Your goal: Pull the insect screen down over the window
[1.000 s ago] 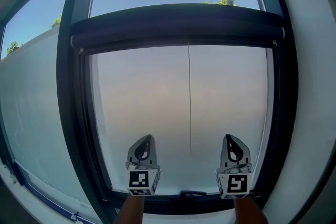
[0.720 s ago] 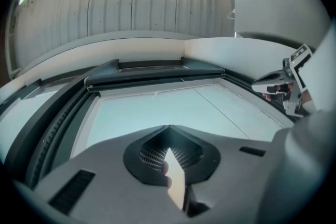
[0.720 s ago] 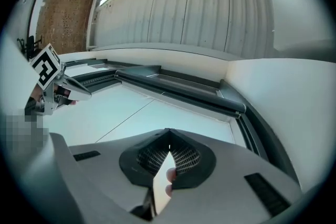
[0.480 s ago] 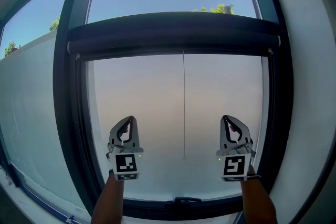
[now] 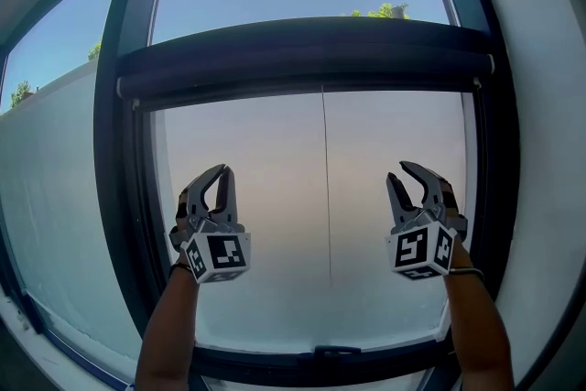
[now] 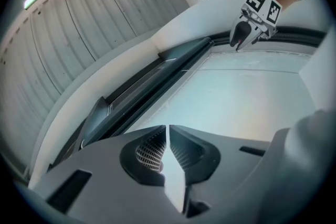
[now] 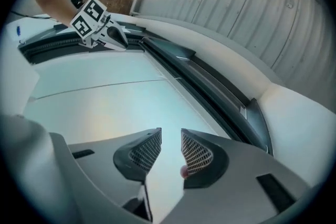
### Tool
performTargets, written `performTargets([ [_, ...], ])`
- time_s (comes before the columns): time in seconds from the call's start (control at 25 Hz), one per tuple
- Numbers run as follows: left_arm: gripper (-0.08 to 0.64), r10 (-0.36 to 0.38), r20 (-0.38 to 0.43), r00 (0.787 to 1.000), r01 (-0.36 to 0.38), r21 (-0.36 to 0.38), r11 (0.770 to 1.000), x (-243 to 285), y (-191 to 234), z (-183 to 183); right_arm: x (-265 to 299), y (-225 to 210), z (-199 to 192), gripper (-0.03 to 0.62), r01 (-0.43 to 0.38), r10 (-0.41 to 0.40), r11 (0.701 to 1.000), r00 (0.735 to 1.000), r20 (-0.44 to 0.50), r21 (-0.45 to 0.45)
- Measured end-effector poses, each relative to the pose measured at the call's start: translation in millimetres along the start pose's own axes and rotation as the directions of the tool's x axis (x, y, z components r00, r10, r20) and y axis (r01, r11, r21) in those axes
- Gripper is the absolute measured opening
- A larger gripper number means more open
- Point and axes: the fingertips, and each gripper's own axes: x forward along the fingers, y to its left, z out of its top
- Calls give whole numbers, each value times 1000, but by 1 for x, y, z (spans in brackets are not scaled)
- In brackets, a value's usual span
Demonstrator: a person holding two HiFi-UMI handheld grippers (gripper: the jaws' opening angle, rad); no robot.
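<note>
Insect screen (image 5: 302,59) first: it looks rolled up inside the dark bar that crosses the window (image 5: 119,197) at 12 o'clock in the head view, so by my reading the pull-down has not begun; the pane (image 5: 247,142) below the bar shows only a hazy pale surface, with no mesh edge across it. A thin pull cord (image 5: 325,188) hangs from the bar's middle toward 6 o'clock, touched by neither tool; the left hand-held gripper (image 5: 220,171) stands at 8 o'clock, tips up toward the bar, its jaws pressed together on nothing; the right hand-held gripper (image 5: 399,171) stands at 4 o'clock, its jaws a narrow gap apart after just opening, with nothing between them. Both are well below the bar, one either side of the cord, so everything is left to do — reach the cord or the bar, take hold, and draw the screen to the lower frame, where a small dark fitting (image 5: 336,351) sits at 6 o'clock. Hard to settle: whether the bar is one housing or a housing plus a pull rail, whether fine mesh already lies over the hazy pane, and where the cord ends — it fades low down; the window's top and bottom corners are cut off by the picture edge.
</note>
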Motion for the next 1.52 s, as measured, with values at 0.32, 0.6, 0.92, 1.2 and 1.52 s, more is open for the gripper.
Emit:
performTargets([
  [0.32,219,-86,-182,979,134,270,953,46,-9,-7,29,-6,1,186,-56,47,971,998,-44,-233],
  [0.6,324,-59,-240,969,163,442,882,76,2,1,52,-37,-3,213,-23,2,918,999,-52,-396],
  [0.92,334,11,-260,966,133,528,839,106,29,1,85,-70,4,232,7,-54,867,995,-81,-499],
  [1.2,334,-4,-276,961,161,549,820,111,32,4,103,-89,14,232,13,-75,811,994,-81,-585],
  [1.52,334,1,-306,952,171,536,826,118,55,0,115,-97,8,232,-50,-48,803,988,-148,-594],
])
